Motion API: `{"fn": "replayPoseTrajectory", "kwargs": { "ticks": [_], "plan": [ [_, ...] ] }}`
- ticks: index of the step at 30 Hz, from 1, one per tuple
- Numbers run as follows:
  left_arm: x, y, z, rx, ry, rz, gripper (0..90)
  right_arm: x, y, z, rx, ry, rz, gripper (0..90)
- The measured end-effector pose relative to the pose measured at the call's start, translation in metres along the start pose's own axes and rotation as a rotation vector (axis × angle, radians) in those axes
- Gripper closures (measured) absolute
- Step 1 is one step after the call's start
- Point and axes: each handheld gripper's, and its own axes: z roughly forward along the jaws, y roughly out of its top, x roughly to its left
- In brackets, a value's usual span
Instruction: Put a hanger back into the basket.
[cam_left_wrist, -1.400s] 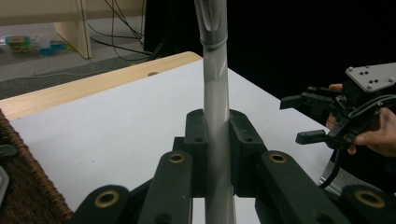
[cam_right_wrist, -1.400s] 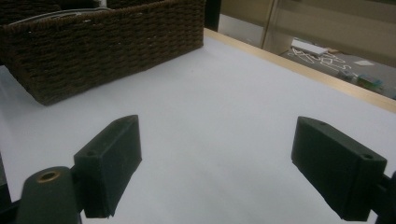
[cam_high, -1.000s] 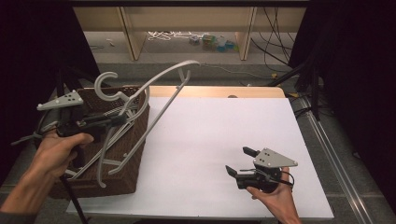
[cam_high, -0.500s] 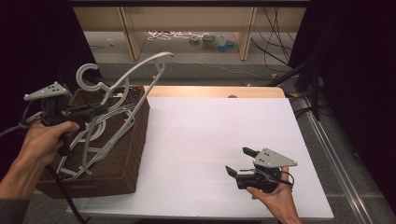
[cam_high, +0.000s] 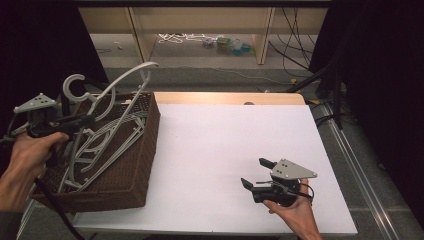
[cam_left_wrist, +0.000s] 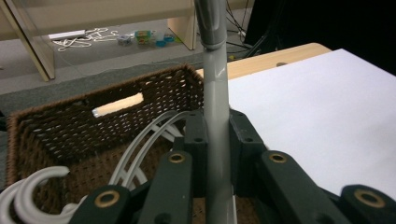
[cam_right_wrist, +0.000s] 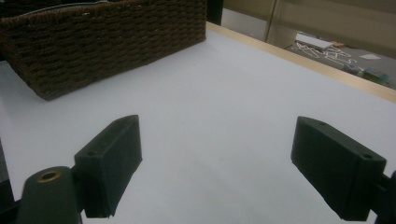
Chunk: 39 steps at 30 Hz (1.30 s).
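Note:
My left gripper (cam_high: 87, 120) is shut on the neck of a pale grey plastic hanger (cam_high: 127, 75), held over the brown wicker basket (cam_high: 135, 170) at the table's left. In the left gripper view the hanger's stem (cam_left_wrist: 215, 93) runs upright between my pads (cam_left_wrist: 196, 135), above the basket (cam_left_wrist: 140, 88). The hanger's hook (cam_high: 75, 82) curls up beside the gripper, and one arm juts up past the basket's far rim. Several more white hangers (cam_high: 100, 145) lie in the basket. My right gripper (cam_high: 255, 172) rests open on the white tabletop at the front right, with nothing between its jaws (cam_right_wrist: 217, 158).
A white sheet (cam_high: 230, 135) covers the table, with a wooden strip (cam_high: 225, 98) along its far edge. Beyond it stands a low shelf unit (cam_high: 200, 20) with loose hangers and small items on the floor. Cables (cam_high: 320, 75) run at the back right. The basket's side (cam_right_wrist: 107, 42) faces the right gripper.
My left gripper has carried the hanger leftward and a little lower, from over the basket's right edge to above its inside. The right gripper has stayed still.

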Motion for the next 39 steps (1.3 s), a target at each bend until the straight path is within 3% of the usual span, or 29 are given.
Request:
{"fn": "replayPoseTrajectory", "kwargs": {
  "ticks": [13, 26, 39],
  "plan": [
    [0.009, -0.018, -0.002, 0.025, 0.003, 0.052, 79.6, 0.0, 0.0, 0.001, -0.009, 0.007, 0.004, 17.1],
    [0.023, -0.045, 0.003, 0.081, 0.021, 0.017, 79.6, 0.001, -0.001, 0.002, 0.0, 0.015, 0.003, 17.2],
    [0.031, -0.059, 0.009, 0.132, 0.03, -0.019, 79.6, 0.0, -0.001, 0.002, -0.002, 0.011, 0.006, 17.1]
  ]
}}
